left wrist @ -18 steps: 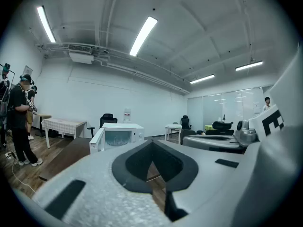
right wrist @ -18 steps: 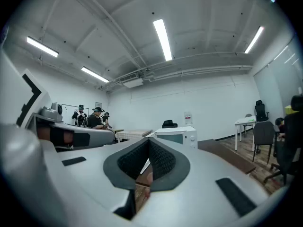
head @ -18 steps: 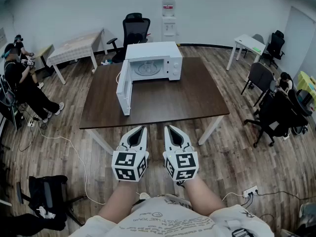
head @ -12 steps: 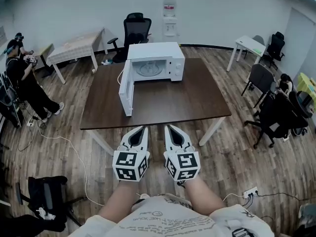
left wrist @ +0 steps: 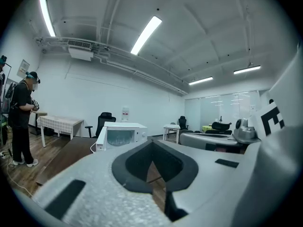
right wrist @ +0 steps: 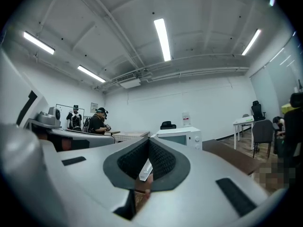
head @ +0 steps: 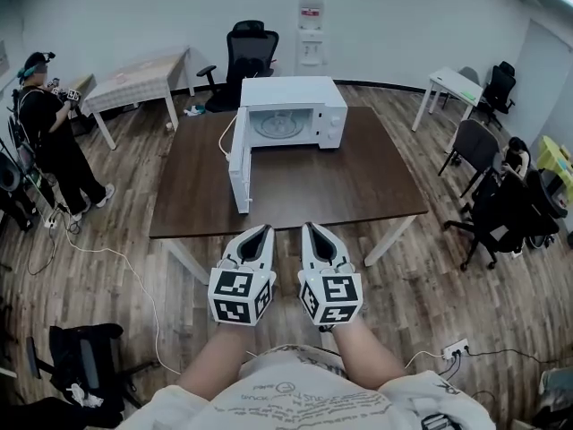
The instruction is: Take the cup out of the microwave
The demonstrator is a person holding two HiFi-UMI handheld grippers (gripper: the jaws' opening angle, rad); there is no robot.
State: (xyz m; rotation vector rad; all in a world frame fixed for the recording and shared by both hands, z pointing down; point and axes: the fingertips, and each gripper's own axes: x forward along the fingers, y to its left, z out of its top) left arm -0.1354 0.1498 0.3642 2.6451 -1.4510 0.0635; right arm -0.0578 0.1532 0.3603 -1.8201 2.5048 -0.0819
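A white microwave [head: 291,115] stands at the far side of the brown table [head: 358,186], its door [head: 239,173] swung open to the left. Inside I see only the glass turntable [head: 279,125]; no cup shows in any view. My left gripper [head: 263,231] and right gripper [head: 310,229] are side by side just short of the table's near edge, both pointing at the microwave, both shut with nothing in them. The microwave [left wrist: 120,135] appears beyond the closed left jaws, and the microwave [right wrist: 182,137] also appears past the closed right jaws.
A person [head: 49,133] stands at the left beside a light table [head: 134,83]. A black office chair [head: 251,56] and a water dispenser [head: 312,38] are behind the microwave. More chairs [head: 501,204] crowd the right. Cables and a dark bag [head: 85,365] lie on the floor at left.
Both grippers have moved up to the table's near edge, and the table and microwave now sit slightly nearer and further right in view. The person at left has straightened up.
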